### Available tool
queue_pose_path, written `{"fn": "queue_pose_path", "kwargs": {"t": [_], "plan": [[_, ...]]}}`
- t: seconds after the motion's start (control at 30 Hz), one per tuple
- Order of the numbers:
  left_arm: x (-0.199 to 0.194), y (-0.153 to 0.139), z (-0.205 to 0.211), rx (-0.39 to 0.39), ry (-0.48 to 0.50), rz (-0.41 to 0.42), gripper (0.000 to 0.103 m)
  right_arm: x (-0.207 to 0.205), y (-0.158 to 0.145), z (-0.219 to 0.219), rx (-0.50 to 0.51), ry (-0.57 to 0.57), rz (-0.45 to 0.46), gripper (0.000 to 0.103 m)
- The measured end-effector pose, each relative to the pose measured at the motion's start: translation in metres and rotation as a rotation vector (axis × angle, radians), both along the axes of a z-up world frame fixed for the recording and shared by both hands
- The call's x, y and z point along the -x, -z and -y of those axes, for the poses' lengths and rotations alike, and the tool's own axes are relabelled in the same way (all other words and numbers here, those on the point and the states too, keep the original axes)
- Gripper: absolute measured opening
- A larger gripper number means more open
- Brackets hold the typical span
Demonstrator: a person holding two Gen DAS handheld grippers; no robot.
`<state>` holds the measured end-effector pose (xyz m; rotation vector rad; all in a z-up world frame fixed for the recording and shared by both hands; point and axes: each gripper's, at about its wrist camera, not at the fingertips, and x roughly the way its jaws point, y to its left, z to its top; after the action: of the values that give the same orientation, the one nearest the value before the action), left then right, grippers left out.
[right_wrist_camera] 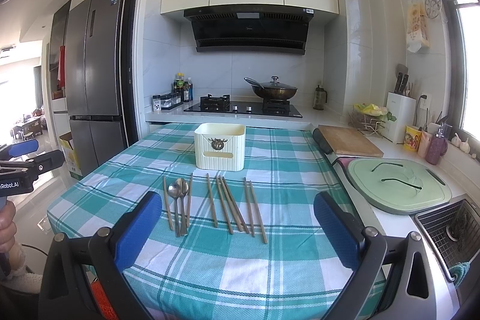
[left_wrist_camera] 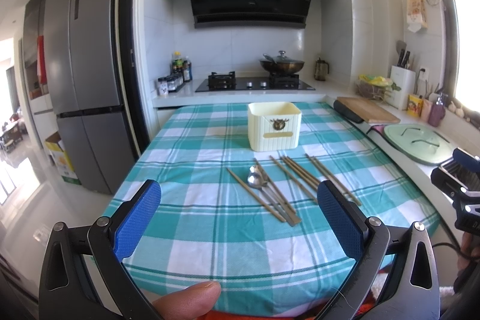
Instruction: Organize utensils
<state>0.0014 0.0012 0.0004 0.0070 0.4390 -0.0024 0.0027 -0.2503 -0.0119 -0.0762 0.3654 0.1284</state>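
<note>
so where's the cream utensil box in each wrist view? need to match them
Left wrist: cream utensil box sits right of centre, on the checked tablecloth, beyond the chopsticks and spoons.
Right wrist: cream utensil box sits left of centre, beyond the spoons.
Shared landmark: the lidded wok on the stove behind.

Wooden chopsticks (right_wrist_camera: 228, 204) and two steel spoons (right_wrist_camera: 178, 194) lie flat before the cream holder (right_wrist_camera: 220, 150).

A woven checked cloth (right_wrist_camera: 210, 275) covers the table. Matt wooden chopsticks (right_wrist_camera: 231, 206) lie beside glossy metal spoons (right_wrist_camera: 178, 191). The ribbed cream box (right_wrist_camera: 219, 150), centre frame, looks plastic.
</note>
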Motion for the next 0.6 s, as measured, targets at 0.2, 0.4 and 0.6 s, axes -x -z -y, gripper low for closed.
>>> {"fn": "queue_pose_path", "kwargs": {"t": [0.2, 0.4, 0.6], "plan": [[0.0002, -0.0007, -0.0021, -0.003, 0.003, -0.003, 0.103, -0.0013, 0.0008, -0.0001, -0.004, 0.003, -0.004, 0.103], [-0.0007, 0.0006, -0.0023, -0.005, 0.001, -0.003, 0.103, -0.0036, 0.0016, 0.0016, -0.012, 0.009, -0.006, 0.103], [-0.0007, 0.0006, -0.0024, -0.005, 0.001, -0.003, 0.103, -0.0036, 0.0023, 0.0014, -0.014, 0.009, -0.003, 0.103]]}}
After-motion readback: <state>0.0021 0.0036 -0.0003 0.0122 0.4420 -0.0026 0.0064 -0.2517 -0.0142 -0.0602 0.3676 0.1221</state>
